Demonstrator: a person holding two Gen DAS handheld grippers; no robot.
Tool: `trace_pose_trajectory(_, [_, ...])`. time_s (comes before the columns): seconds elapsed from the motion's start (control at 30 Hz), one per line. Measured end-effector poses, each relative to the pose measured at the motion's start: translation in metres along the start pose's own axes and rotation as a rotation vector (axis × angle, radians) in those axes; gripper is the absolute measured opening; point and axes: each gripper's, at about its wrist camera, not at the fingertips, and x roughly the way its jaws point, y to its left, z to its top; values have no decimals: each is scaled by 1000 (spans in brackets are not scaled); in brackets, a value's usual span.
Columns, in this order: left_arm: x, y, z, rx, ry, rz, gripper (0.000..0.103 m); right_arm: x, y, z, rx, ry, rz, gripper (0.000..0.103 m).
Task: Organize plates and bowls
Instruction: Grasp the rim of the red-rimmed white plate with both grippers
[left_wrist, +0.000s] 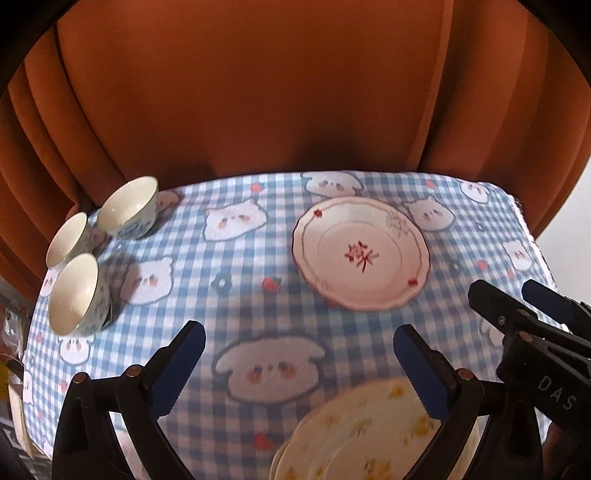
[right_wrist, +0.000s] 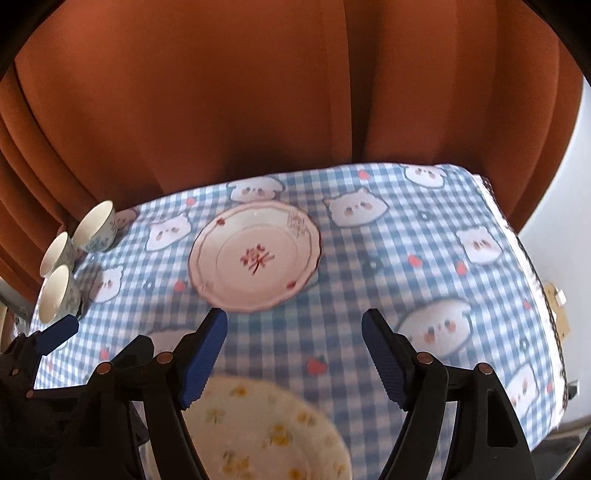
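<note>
A white plate with red flower marks (left_wrist: 360, 253) lies on the checked tablecloth at the far right; it also shows in the right wrist view (right_wrist: 255, 256). A yellow-flowered plate (left_wrist: 365, 435) lies at the near edge, below both grippers, also in the right wrist view (right_wrist: 266, 432). Three white bowls with blue patterns (left_wrist: 79, 254) stand at the far left, also in the right wrist view (right_wrist: 70, 258). My left gripper (left_wrist: 299, 354) is open and empty. My right gripper (right_wrist: 295, 339) is open and empty; it shows at the right in the left wrist view (left_wrist: 517, 299).
An orange curtain (left_wrist: 258, 92) hangs right behind the table. The blue-and-white checked tablecloth (right_wrist: 424, 280) with animal prints covers the table; its right edge drops off beside a pale wall.
</note>
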Motion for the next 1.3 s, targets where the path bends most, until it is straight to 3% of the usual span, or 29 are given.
trace_pose_trajectory(0.53, [95, -19, 50, -76, 11, 65, 97, 103, -25, 65, -4, 9, 23, 78])
trace_pose_trajectory(0.8, [143, -13, 62, -114, 78, 35, 88, 150, -20, 72, 14, 60, 21, 77])
trace_pose_trajectory(0.97, [159, -17, 64, -86, 92, 42, 82, 176, -18, 71, 28, 94, 29, 64])
trace_pose_trajectory(1.07, [166, -17, 65, -78, 119, 19, 71, 184, -17, 70, 32, 110, 44, 55])
trace_pose_trajectory(1.3, [166, -14, 66, -74, 156, 9, 66, 187, -13, 68, 20, 117, 27, 54])
